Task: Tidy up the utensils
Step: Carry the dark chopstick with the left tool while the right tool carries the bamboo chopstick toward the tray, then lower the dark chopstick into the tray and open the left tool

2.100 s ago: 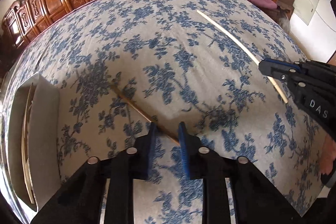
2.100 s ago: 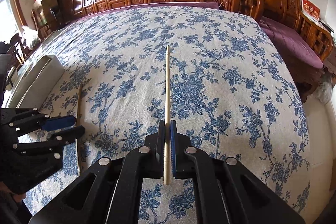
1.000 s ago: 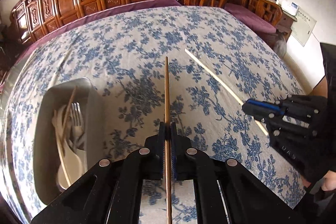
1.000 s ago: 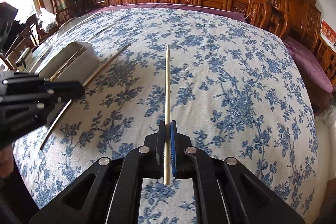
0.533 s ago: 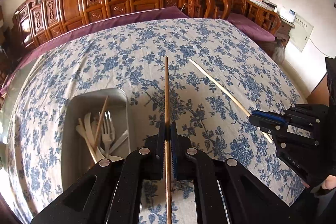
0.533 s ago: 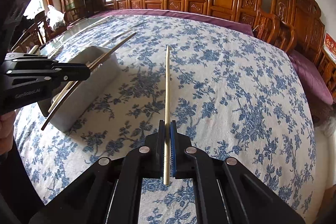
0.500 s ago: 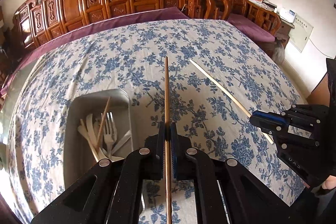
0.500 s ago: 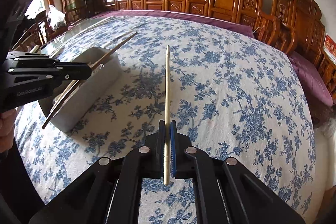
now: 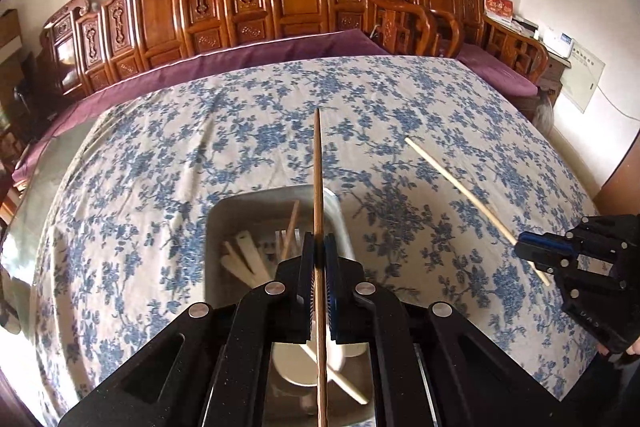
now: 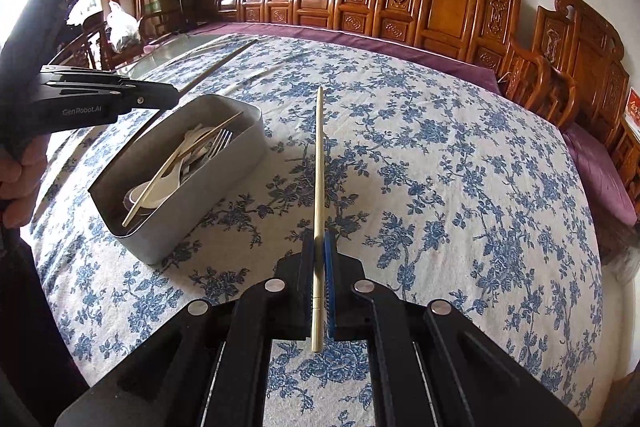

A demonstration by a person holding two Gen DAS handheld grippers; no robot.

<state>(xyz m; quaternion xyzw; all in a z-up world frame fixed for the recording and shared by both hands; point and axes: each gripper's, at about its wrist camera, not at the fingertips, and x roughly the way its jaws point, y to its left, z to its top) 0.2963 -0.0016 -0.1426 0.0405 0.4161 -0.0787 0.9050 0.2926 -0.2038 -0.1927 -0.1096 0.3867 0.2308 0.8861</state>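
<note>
Utensils (image 10: 188, 155) crowd the bin (image 10: 224, 187); surrounding tablecloth (image 10: 440, 187) lies open.

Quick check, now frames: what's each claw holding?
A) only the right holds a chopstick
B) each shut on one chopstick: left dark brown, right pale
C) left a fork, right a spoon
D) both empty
B: the left claw is shut on the dark brown chopstick above the grey bin, and the right claw is shut on the pale chopstick.
</note>
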